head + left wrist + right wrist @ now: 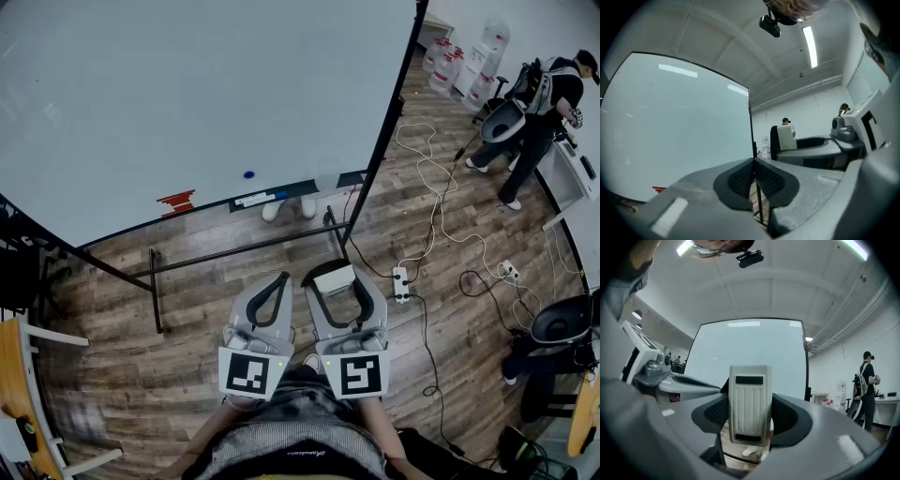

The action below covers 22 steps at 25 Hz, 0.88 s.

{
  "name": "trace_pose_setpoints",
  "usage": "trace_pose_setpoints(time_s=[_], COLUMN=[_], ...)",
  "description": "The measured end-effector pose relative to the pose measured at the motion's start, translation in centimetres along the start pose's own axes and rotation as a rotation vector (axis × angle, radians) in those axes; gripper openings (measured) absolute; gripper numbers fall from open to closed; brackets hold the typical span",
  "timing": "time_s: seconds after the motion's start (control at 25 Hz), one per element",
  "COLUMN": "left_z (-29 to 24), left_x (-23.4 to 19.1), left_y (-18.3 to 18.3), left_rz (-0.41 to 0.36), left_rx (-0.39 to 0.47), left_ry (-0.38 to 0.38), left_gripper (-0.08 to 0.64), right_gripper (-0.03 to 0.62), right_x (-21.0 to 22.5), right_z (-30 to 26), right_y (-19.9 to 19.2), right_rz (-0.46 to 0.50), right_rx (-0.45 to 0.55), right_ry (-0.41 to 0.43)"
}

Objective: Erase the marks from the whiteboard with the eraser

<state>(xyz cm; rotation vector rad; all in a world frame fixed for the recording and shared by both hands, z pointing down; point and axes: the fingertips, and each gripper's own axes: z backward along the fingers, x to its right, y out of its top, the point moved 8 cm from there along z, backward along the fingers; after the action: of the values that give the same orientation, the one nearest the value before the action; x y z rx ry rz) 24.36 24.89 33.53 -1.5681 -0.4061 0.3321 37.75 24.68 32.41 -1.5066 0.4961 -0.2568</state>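
Pinching the eraser (335,279) between its fingers (792,418), the right gripper (337,274) sits low in the head view, close to the person's body and above the wooden floor (216,319). The right gripper view shows the pale, ribbed eraser upright between the two dark fingers, which press on its left and right sides. The left gripper (281,278) is just beside the right one, and its fingers are pressed together with nothing between them; the left gripper view shows them meeting at their tips. Both grippers are well apart from the whiteboard (187,103), which stands on a black frame (155,291) ahead and fills the upper left of the head view. Near the board's lower edge is a red mark (176,200), and to its right, a little higher, is a small blue dot (248,174). Cables (436,211) trail across the floor to the right of the board, and another person (534,112) stands at the far upper right.
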Motion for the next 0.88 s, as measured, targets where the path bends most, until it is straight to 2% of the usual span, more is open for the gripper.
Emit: trace_pose_setpoints(time_s=[0.4,0.52,0.68,0.88], left_z=[-3.2,-4.1,-6.3,-10.7], left_x=[2.2,2.4,1.6,-0.5], left_y=[-0.6,-0.8,-1.3,-1.9], left_rz=[0.022,0.026,0.046,0.039], left_rx=[0.004,-0.001,-0.020,-0.021], left_ry=[0.004,-0.007,-0.010,-0.024], left_gripper=[0.003,0.003,0.003,0.003], right_gripper=[0.264,0.264,0.264,0.264], right_x=[3.2,4.2,5.9,8.5], right_z=[-0.8,-1.5,-3.4,-7.3], right_y=[-1.5,-2.2,-2.6,-3.1], right_rz=[-0.052,-0.102,-0.136,-0.113], right_rx=[0.008,-0.006,-0.005,0.002], right_ry=[0.053,0.074,0.083,0.051])
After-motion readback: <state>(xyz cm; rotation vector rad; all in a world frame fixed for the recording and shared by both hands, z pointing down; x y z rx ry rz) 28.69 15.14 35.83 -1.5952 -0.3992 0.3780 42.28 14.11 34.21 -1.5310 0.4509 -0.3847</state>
